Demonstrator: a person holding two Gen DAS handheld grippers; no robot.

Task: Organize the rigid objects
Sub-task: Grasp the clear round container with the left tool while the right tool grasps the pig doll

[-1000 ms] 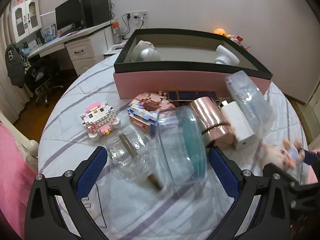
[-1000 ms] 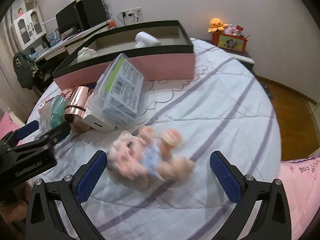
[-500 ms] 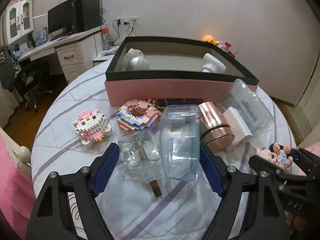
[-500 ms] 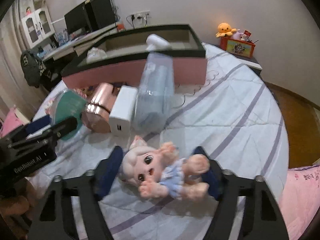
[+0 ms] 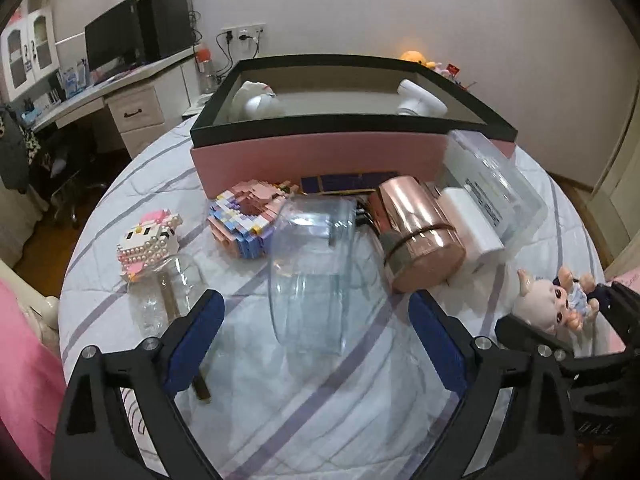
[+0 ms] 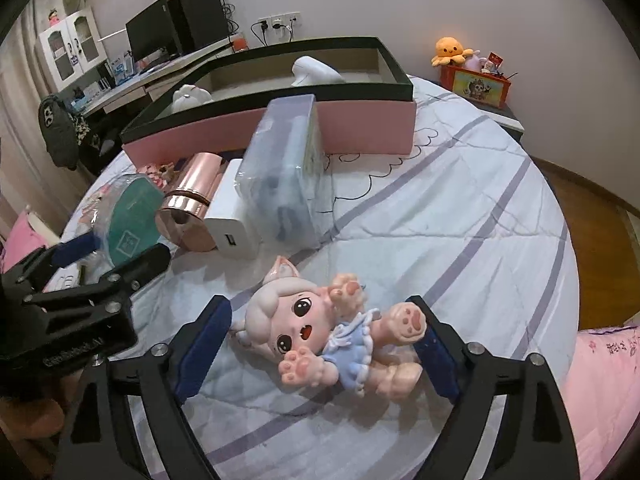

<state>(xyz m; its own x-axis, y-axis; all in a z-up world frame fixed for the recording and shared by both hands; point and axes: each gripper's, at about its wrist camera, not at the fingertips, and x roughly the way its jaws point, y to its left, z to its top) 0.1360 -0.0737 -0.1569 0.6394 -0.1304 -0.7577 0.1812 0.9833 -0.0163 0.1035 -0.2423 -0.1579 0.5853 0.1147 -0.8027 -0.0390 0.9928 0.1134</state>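
One doll [image 6: 320, 340] lies between opening right tongs [image 6: 320, 344], one jar [image 5: 316, 272] between opening left tongs [image 5: 316, 340].

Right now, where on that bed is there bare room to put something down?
Bare quilt lies right of the clear plastic case and pig doll. Crowded: the strip before the pink box, around the copper tin and block toys.

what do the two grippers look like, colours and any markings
Both the left gripper and the right gripper are matte black angular frames with silver screw heads. Each has two fingers faced with dark blue pads. The left gripper's body, seen from the right wrist, carries pale embossed lettering too small to read.
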